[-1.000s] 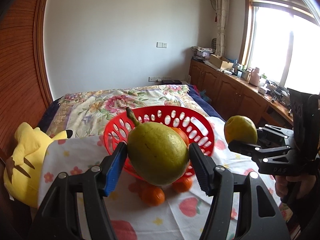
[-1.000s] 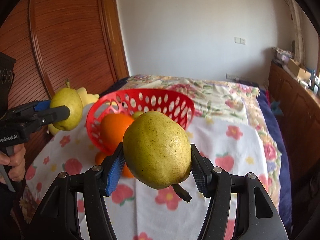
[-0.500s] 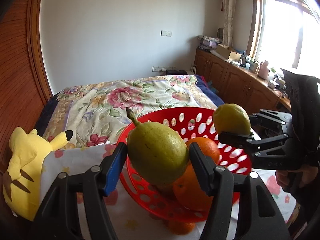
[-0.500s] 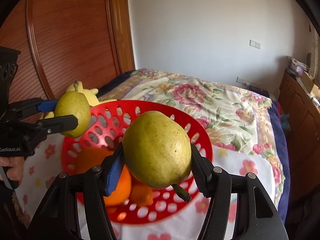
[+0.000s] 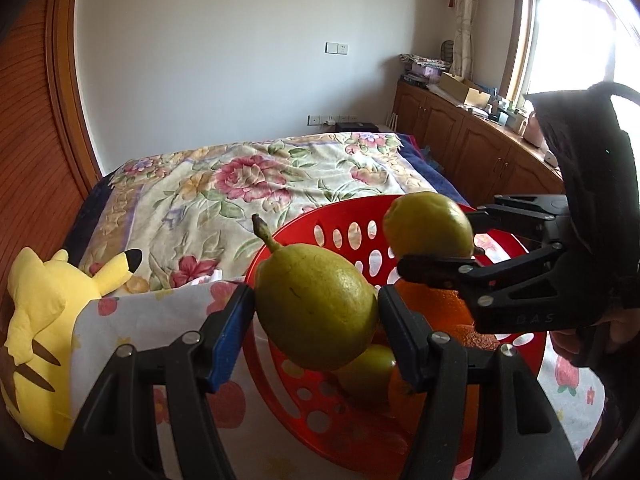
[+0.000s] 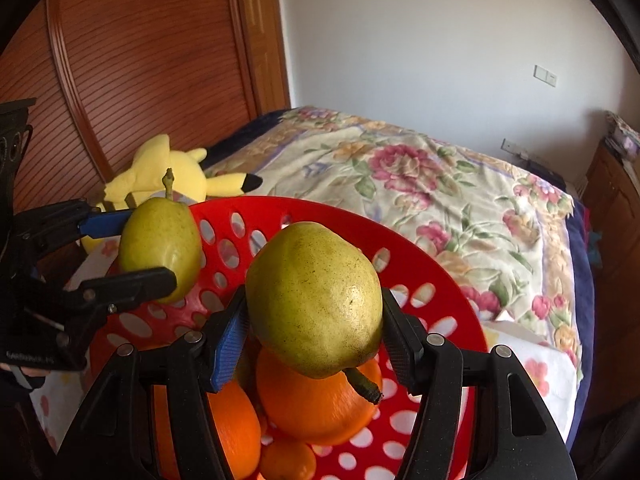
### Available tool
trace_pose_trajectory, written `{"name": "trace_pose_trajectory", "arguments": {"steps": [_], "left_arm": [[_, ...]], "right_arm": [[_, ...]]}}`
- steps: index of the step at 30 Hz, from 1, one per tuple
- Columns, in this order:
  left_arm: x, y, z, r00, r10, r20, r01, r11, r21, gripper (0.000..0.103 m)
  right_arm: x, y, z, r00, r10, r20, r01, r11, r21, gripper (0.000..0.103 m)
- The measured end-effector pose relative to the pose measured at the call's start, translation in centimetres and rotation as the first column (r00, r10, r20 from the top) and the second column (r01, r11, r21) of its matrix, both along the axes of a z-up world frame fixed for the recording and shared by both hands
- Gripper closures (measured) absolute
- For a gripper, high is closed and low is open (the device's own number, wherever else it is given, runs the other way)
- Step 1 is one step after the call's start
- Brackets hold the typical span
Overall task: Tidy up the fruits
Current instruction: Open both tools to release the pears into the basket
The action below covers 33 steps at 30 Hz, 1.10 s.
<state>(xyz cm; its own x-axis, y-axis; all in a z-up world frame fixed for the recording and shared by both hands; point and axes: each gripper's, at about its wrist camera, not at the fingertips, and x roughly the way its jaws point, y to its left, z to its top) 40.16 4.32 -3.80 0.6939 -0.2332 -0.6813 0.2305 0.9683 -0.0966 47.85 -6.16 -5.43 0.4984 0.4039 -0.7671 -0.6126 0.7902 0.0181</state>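
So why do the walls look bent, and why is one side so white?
Left wrist view: the fisheye lens bows the brown slatted wooden wardrobe; the bright window is washed out by daylight. Right wrist view: the same curving, dark corners, evenly lit green pear.

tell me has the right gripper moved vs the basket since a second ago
Yes. The right gripper with its pear has come in over the red basket, above the oranges.
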Motion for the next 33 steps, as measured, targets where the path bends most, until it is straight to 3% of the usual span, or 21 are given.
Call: {"name": "trace_pose_trajectory", "arguments": {"steps": [7, 20, 33], "left_arm": [[0.4, -0.1, -0.4, 1.000, -0.009, -0.012, 0.009, 1.000, -0.002, 0.040], [0.4, -0.9, -0.8, 0.999, -0.023, -0.023, 0.024, 0.999, 0.030, 0.040], [-3.1, -1.2, 1.0, 0.999, 0.011, 0.032, -0.012, 1.000, 0.022, 0.040]], "right_arm": [[0.2, 1.0, -0.6, 0.998, 0.029, -0.053, -0.032, 0.998, -0.047, 0.040], [-1.2, 1.0, -0.1, 1.000, 0.005, 0.003, -0.005, 0.999, -0.053, 0.039], [-6.7, -3.3, 3.0, 0.992, -0.086, 0.087, 0.079, 0.994, 0.080, 0.039]]}}
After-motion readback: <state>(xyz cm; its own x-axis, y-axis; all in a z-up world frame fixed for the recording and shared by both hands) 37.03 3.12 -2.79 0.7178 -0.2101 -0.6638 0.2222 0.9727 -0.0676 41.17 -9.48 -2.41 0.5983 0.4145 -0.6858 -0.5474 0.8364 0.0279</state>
